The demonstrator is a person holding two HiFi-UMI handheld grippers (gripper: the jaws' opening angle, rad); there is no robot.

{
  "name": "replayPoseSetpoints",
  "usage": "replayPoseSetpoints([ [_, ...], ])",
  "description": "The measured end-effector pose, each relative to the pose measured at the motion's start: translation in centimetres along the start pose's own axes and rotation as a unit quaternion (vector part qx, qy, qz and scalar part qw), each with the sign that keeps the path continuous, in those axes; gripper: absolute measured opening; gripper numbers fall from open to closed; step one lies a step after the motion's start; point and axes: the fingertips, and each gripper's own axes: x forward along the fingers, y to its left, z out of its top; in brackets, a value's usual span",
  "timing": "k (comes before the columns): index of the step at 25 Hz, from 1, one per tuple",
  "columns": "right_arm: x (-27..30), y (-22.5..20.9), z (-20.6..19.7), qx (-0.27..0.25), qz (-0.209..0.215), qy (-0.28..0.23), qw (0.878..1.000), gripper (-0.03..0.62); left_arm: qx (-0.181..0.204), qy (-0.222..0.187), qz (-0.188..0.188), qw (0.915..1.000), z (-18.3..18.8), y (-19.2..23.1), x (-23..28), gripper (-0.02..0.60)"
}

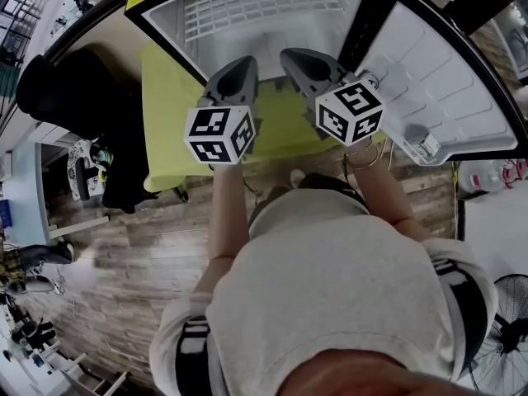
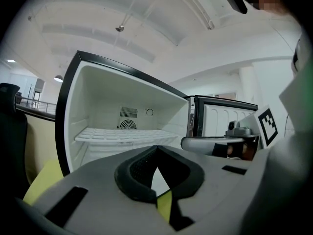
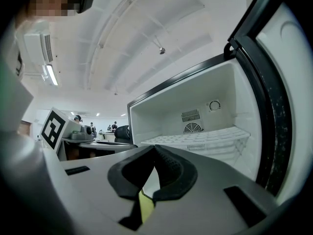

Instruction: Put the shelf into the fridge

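Observation:
The fridge stands open in front of me on a yellow-green surface. A white wire shelf lies level inside it, seated across the cavity below the rear vent; it also shows as the shelf in the left gripper view and the shelf in the right gripper view. My left gripper and right gripper hover side by side just outside the opening, apart from the shelf. Both are shut with nothing between their jaws, as at the left gripper and the right gripper.
The fridge door swings wide open to the right. A black chair sits left of the fridge. Water bottles and a fan stand at the right on the wooden floor.

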Motion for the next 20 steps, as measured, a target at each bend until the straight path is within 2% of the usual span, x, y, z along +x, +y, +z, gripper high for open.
replayPoseSetpoints([
  [10, -0.5, -0.5, -1.3, 0.002, -0.010, 0.015, 1.000, 0.011, 0.011, 0.035, 0.013, 0.9992, -1.8, 0.6, -0.2, 0.012],
  [20, -0.4, -0.2, -2.3, -0.011, -0.006, 0.041, 0.999, 0.011, 0.016, 0.054, -0.003, 0.9984, -2.6, 0.1, -0.2, 0.011],
])
